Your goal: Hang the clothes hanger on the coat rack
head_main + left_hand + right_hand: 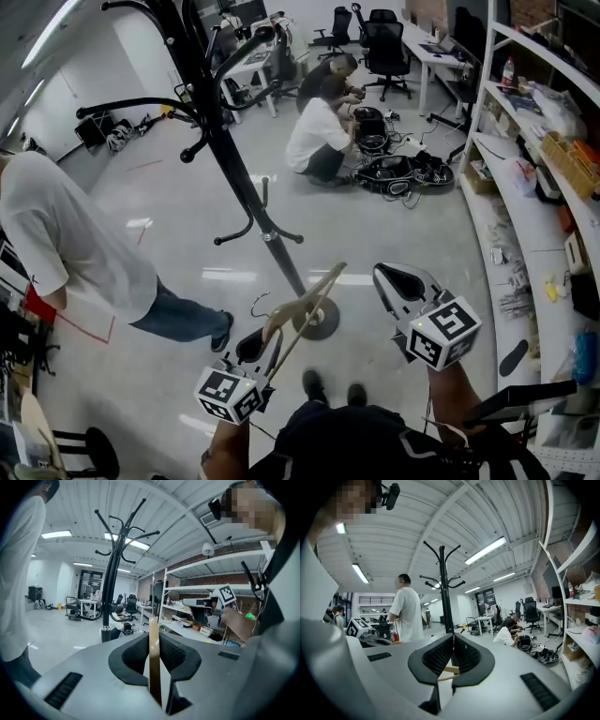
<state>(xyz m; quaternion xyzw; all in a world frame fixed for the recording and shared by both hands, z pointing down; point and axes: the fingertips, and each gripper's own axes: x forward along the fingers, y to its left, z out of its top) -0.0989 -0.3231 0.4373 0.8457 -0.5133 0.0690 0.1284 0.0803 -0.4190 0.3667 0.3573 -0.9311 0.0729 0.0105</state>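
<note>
The black coat rack (246,192) stands on the glossy floor ahead, with its round base (322,323) near my grippers. My left gripper (265,339) is shut on a wooden clothes hanger (311,302), which juts up and to the right; its thin metal hook (258,302) points left. In the left gripper view the hanger (153,658) stands edge-on between the pads, with the rack (111,597) beyond to the left. My right gripper (398,277) is beside it, jaws together and empty. In the right gripper view the gripper (453,638) faces the rack (446,590), and the hanger (449,670) shows below the pads.
A person in a white shirt (66,239) stands close on the left of the rack. Two people (321,127) crouch by bags and cables on the floor farther off. Loaded white shelves (539,178) run along the right. Desks and office chairs (384,47) are at the back.
</note>
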